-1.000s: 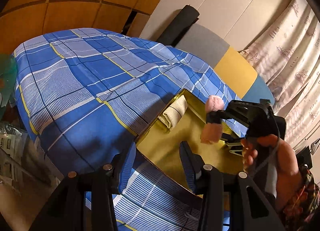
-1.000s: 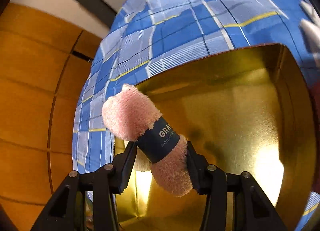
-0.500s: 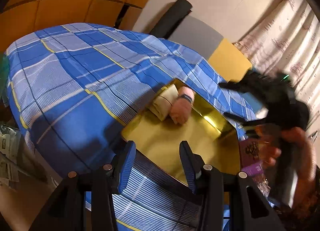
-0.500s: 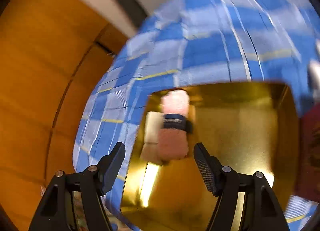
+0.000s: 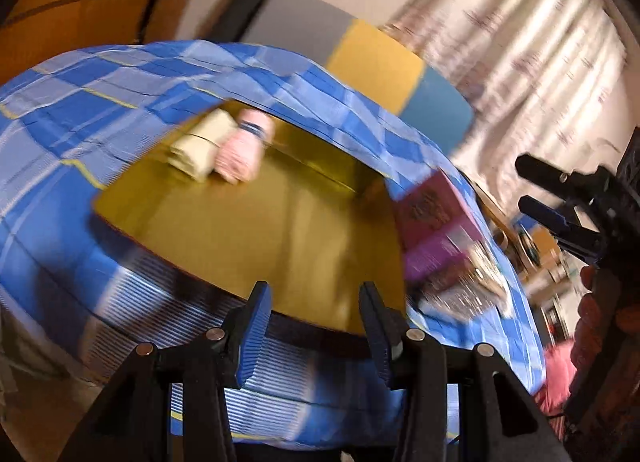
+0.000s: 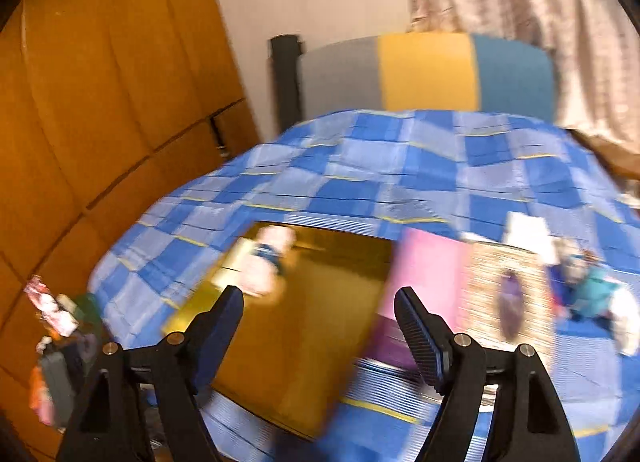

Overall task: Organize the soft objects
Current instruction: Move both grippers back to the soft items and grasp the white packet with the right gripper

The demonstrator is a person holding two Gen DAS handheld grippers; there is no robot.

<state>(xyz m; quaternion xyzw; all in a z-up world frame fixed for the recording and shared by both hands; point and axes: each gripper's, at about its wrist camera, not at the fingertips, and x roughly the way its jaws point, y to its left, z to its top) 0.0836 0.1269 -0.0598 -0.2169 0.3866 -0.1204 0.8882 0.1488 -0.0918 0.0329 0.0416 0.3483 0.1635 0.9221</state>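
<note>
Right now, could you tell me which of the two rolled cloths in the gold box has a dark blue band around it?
The pink roll has the band; the cream roll touching it on the left shows none.

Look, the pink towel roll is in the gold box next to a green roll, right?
Nearly. The pink towel roll does lie in the gold box, but the roll touching it is cream, not green. The left wrist view shows it.

warm indoor light; heavy motion blur, fisheye edges, details perhaps lost.
</note>
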